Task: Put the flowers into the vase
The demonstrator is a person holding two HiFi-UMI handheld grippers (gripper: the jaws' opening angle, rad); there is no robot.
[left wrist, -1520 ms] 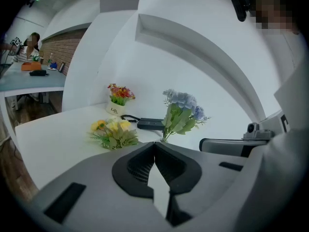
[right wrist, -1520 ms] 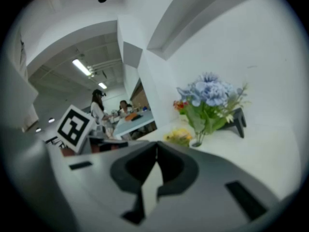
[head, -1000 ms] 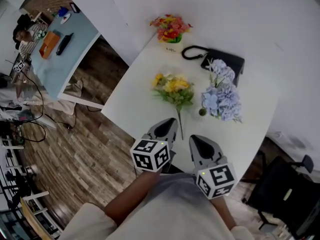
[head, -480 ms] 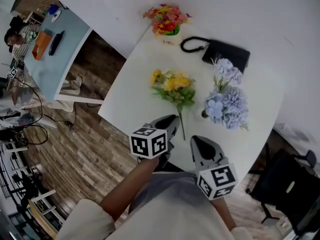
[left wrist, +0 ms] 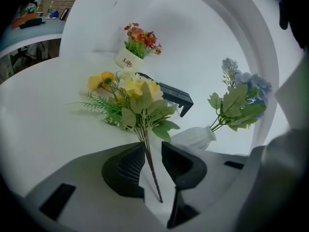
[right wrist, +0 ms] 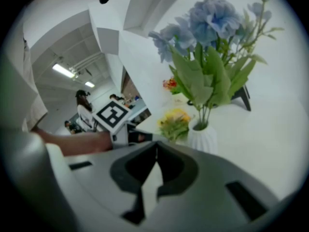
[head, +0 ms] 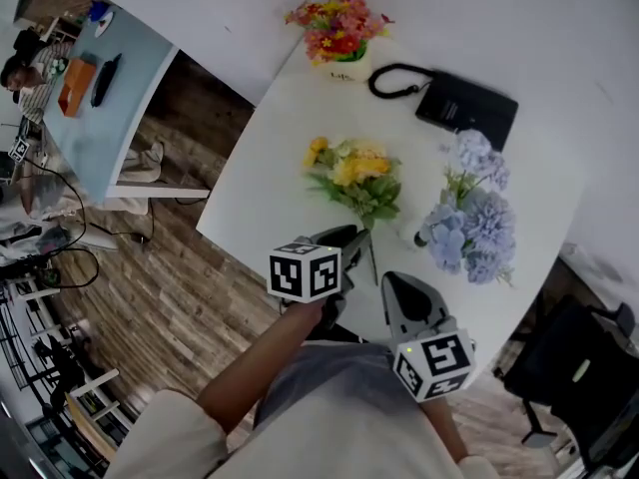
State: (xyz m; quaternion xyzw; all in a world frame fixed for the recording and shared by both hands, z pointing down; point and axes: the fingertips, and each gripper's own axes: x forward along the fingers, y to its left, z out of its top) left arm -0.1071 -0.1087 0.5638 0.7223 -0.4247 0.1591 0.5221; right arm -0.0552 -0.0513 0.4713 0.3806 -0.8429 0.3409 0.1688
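A bouquet of yellow flowers (head: 354,173) (left wrist: 133,93) lies on the white table (head: 270,168), its thin stem (left wrist: 150,163) pointing toward me. My left gripper (head: 351,238) (left wrist: 152,146) sits low over that stem. Its jaws are opening, with the stem in the gap between them and the pads apart. To the right stands a small white ribbed vase (head: 419,236) (right wrist: 202,137) holding blue hydrangeas (head: 474,223) (right wrist: 212,18). My right gripper (head: 394,282) (right wrist: 156,145) hangs near the table's front edge, short of the vase, shut and empty.
A white pot of red and orange flowers (head: 337,33) stands at the table's far edge. A black pouch with a looped cord (head: 464,108) lies beside it. A light blue table (head: 100,108) is far left and a black chair (head: 569,367) low right.
My left gripper has come down over the yellow bouquet's stem, and its marker cube now covers more of the jaws. The right gripper has barely shifted.
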